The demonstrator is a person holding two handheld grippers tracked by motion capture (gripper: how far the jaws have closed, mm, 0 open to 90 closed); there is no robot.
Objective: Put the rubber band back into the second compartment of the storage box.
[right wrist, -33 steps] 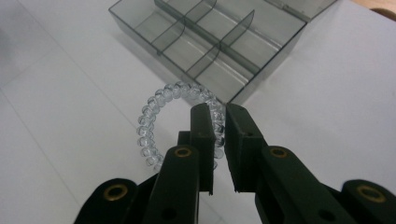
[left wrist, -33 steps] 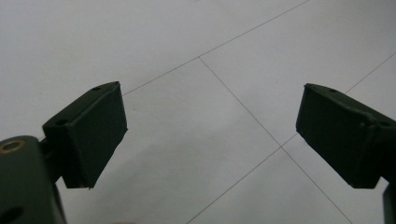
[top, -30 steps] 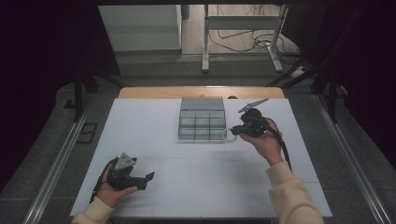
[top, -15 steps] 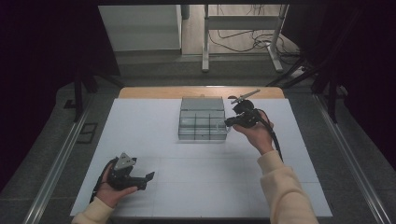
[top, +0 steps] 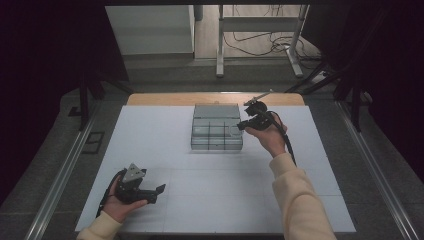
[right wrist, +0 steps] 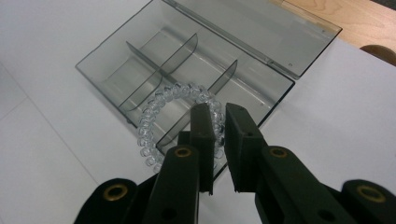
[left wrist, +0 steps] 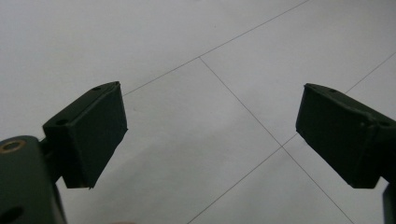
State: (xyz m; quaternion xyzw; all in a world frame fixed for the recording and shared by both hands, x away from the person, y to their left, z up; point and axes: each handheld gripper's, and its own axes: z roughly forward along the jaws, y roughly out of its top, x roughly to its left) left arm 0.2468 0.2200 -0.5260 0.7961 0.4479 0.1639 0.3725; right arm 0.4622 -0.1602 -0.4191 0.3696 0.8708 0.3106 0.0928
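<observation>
r gripper point(right wrist: 217, 140) clamped on clear coil band point(right wrist: 159, 100) over divided box point(top: 217, 145), far edge of table point(top: 150, 130) | l gripper point(left wrist: 212, 135) wide, empty, near-left corner | risk: band snags divider, springs out

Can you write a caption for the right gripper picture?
Right claw pinching a clear bead bracelet above an open box.

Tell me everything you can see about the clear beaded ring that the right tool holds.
The beaded ring is a loop of small clear, glassy-looking beads, perhaps a coiled hair tie or bracelet. The right tool is shut on one side of it, and the rest hangs free as an open circle, tilted. It hangs over the open, smoky-grey compartment box, above the dividers near its right end. Whether it touches the box cannot be told.
</observation>
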